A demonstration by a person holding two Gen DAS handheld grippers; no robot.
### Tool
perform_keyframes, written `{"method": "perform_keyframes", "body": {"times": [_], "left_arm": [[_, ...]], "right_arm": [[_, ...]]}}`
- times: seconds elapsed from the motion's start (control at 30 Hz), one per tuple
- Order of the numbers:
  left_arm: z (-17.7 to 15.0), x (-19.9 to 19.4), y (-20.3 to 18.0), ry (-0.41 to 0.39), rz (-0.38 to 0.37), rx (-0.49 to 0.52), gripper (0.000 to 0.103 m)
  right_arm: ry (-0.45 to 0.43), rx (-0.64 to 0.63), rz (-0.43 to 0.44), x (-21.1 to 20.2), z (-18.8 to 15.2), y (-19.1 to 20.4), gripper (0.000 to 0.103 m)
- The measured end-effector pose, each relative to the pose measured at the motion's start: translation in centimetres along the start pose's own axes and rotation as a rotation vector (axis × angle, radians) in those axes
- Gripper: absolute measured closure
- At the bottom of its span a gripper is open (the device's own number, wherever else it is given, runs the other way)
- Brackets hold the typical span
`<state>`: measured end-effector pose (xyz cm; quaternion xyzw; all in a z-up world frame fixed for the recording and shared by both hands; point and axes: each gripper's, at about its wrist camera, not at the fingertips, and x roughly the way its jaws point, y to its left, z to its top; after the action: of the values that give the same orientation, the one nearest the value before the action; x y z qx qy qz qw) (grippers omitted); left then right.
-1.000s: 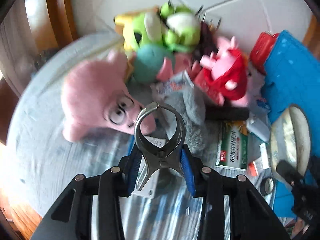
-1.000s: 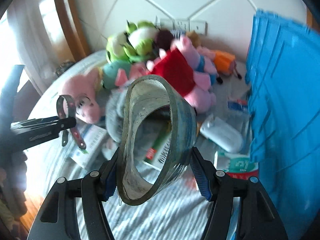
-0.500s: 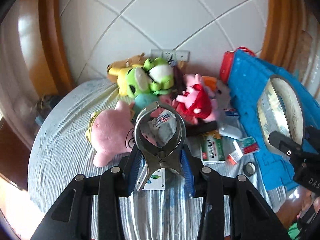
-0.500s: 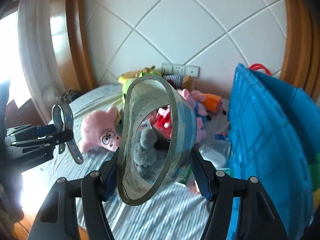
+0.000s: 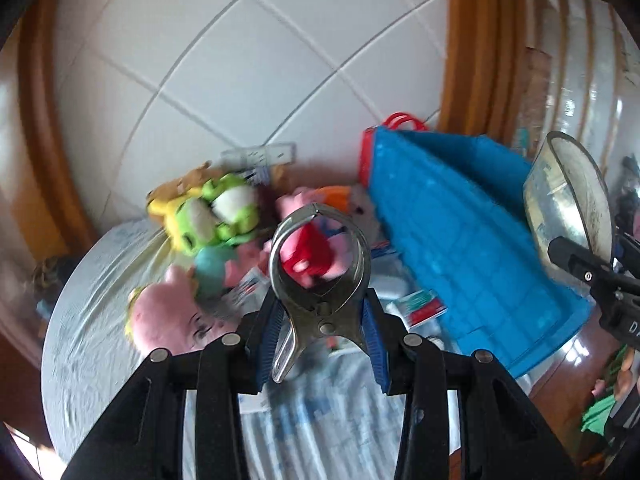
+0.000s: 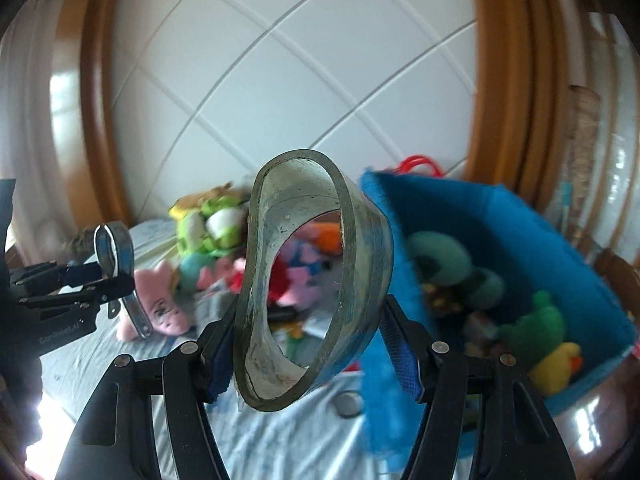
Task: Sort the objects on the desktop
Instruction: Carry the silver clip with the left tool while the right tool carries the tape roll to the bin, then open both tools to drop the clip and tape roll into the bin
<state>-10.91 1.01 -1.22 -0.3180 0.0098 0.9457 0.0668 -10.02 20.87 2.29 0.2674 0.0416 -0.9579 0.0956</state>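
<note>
Two grippers are up over a round counter (image 5: 100,320) draped in a pale striped cloth, and each carries one thing. The left gripper (image 5: 320,316) has its blue-padded fingers (image 5: 269,320) drawn narrow onto one metal clamp (image 5: 318,264), a grey steel tool with two curved arms that meet in a ring at the top, a rivet at the pivot, and one flat handle hanging down past the left pad; it stands upright, lifted clear of the cloth. The right gripper (image 6: 316,344) has its fingers (image 6: 404,364) set moderately wide and pressed on either side of one roll of clear tape (image 6: 312,280), a thick bluish-grey translucent ring squeezed into an oval, standing on edge with its hole facing the camera and raised above the counter's near edge. Toward the counter's far edge, against the tiled wall, lies a heap of plush toys: one pink one (image 5: 160,312) with cartoon eyes nearer the left edge, one green-and-white one (image 5: 212,216) behind it, one red-and-pink one (image 5: 308,256) in the middle; the rest blur together and cannot be counted. At the right edge stands one blue basket (image 6: 500,216) with red handles, holding at least two teal rings, one green plush and one yellow plush. One small round disc (image 6: 348,402) lies on the cloth beside the basket.
</note>
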Motion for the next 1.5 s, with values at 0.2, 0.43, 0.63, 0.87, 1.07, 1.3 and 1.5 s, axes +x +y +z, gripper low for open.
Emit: {"method": "perform_keyframes", "body": {"times": [0.2,0.43,0.63,0.87,1.07,1.3,1.5], "left_arm": [[4.0,0.2,-8.6,-0.081,-0.062,0.064,0.065],[9.1,1.6,-21.0,-0.156,-0.107,0.100,0.065],[11.1,4.1,-29.5,-0.115,-0.136,0.125,0.065],[9.1,10.8,-36.4,0.142,-0.113,0.224,0.065],[7.2,16.3,-37.0,0.371,-0.082,0.187,0.065],[5.9,19.5,-35.6,0.492,-0.023,0.141,0.065],[5.4,20.0,-35.0,0.501,-0.017,0.133,0.065]], "right_arm": [[-0.051,0.026,-0.075,-2.2,1.6,-7.2,0.038],[-0.068,0.020,-0.118,-3.2,2.3,-18.5,0.038],[0.039,-0.040,-0.129,-1.4,1.6,-26.6,0.038],[0.224,-0.089,-0.040,2.7,-1.5,-32.6,0.038],[0.427,-0.150,0.097,6.3,-2.3,-33.8,0.038],[0.622,-0.219,0.204,11.5,-2.3,-33.0,0.038],[0.700,-0.273,0.222,13.7,-3.9,-32.5,0.038]]}}
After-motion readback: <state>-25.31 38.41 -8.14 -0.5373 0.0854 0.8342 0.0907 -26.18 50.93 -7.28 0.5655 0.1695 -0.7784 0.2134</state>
